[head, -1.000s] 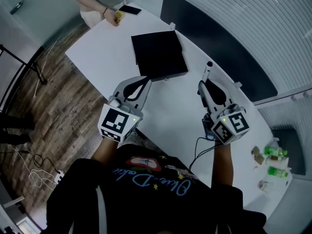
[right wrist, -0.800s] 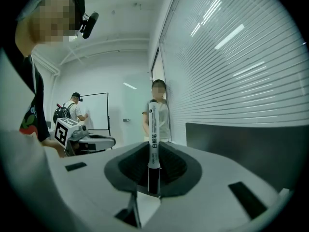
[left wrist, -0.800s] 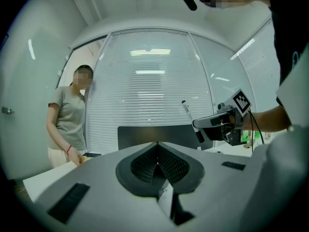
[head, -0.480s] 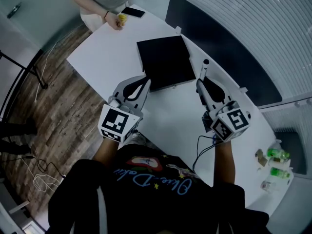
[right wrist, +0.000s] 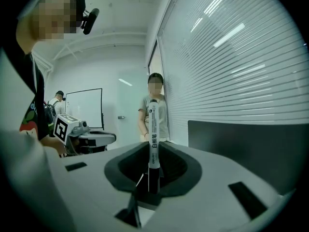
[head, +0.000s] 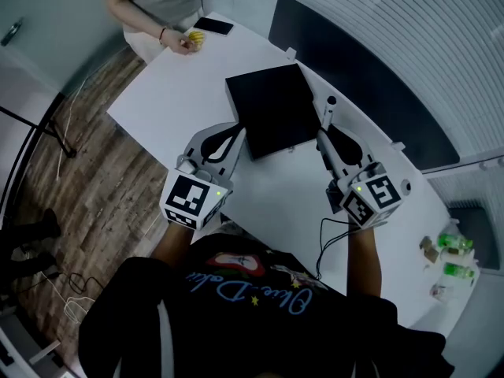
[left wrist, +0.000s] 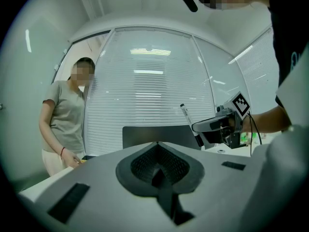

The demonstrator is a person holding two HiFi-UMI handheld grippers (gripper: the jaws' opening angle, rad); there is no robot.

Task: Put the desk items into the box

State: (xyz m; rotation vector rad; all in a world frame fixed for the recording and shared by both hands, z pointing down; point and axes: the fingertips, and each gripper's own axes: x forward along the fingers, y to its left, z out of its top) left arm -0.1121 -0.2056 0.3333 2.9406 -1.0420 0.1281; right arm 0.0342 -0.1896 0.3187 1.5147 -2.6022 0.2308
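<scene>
A flat black box (head: 276, 116) lies on the white table (head: 177, 93). My left gripper (head: 236, 137) hovers at the box's near left corner, jaws shut and empty; its own view shows them meeting (left wrist: 157, 175). My right gripper (head: 324, 138) is just off the box's right edge, shut on a white marker (head: 330, 111) with a black cap. The marker stands up from the jaws in the right gripper view (right wrist: 153, 139), gripped near its lower end. From the left gripper view, the right gripper (left wrist: 212, 125) and marker (left wrist: 187, 117) show in front of the box (left wrist: 145, 135).
A person stands at the table's far end, hand on a small yellow object (head: 194, 39), a black phone (head: 213, 27) beside it. A dark panel (head: 354, 77) runs along the table's far side. Green bottles (head: 453, 246) sit at the right end. Cables lie on the floor (head: 79, 305).
Both grippers have moved forward together, so the black box now lies closer to their tips. The marker stays clamped in the right gripper.
</scene>
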